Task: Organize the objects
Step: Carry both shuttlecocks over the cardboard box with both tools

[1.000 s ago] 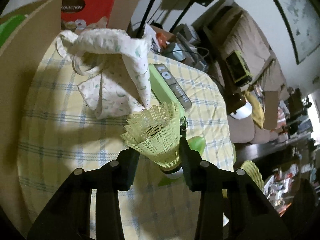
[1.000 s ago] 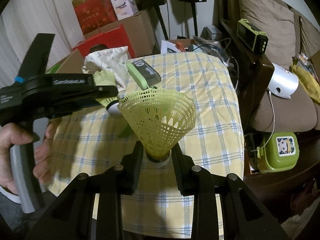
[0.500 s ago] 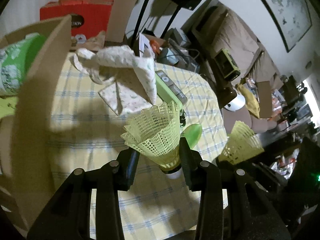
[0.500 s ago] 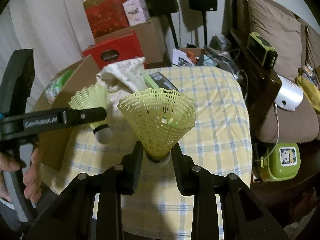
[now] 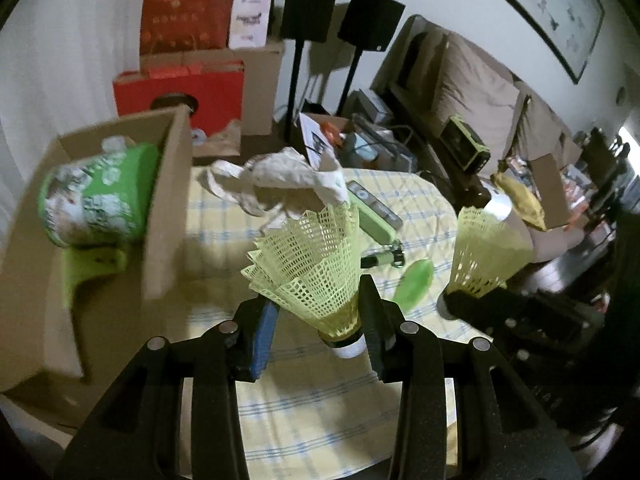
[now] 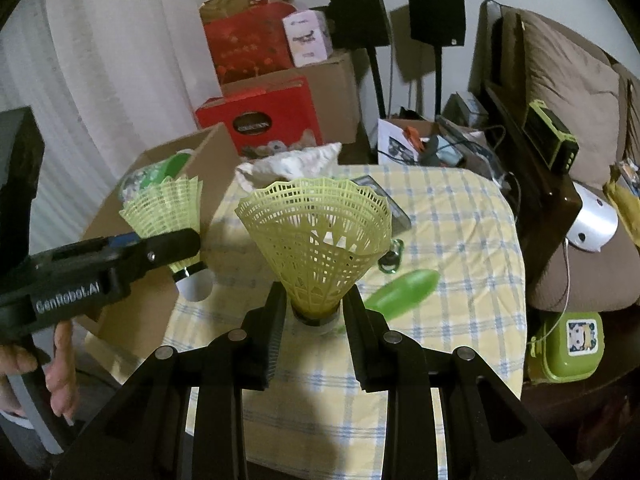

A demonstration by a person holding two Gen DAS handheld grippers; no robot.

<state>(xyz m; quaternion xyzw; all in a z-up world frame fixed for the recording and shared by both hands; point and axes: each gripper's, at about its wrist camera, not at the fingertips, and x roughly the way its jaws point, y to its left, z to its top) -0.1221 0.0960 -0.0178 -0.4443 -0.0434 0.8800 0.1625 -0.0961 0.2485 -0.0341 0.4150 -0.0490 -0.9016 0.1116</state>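
Left tongs (image 5: 316, 320) grip one shuttlecock (image 5: 310, 264), right tongs (image 6: 314, 316) clamp another shuttlecock (image 6: 316, 236), both above the checked worktop (image 6: 460, 240) beside the box (image 5: 164, 208).

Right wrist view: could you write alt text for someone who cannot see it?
The right gripper holds a yellow-green plastic mesh shuttlecock by its base, jaws closed on it, above a table with a yellow checked cloth. To the left, the left gripper grips a second yellow-green shuttlecock beside an open cardboard box.
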